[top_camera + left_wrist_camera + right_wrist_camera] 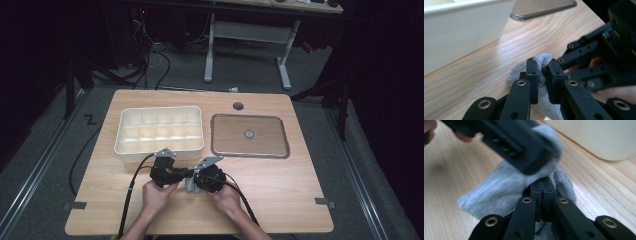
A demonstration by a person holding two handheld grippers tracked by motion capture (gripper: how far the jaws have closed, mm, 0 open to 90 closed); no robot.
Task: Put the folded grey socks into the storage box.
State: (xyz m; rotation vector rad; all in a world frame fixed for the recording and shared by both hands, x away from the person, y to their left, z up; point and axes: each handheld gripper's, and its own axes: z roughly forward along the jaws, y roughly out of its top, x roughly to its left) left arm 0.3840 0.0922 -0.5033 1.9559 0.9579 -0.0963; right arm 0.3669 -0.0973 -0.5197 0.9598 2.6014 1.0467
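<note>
Sock (542,75) work looks barely begun: the grey sock sits at the lower centre of the high view, on the tabletop (280,195) just below the cream compartment box (160,131). Left gripper (542,72) has its fingers clamped on a fold of it; right gripper (542,192) has its fingers pressed together on the fabric. Folding and placing in the box likely remain, with the metal tray (250,135) at upper right

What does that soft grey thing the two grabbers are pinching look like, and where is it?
Find the wooden table and the cream divided box on it. Just in front of that box, both hand-held grippers meet over a small grey sock. It is the one soft, knitted thing there, bunched between black jaws.
</note>
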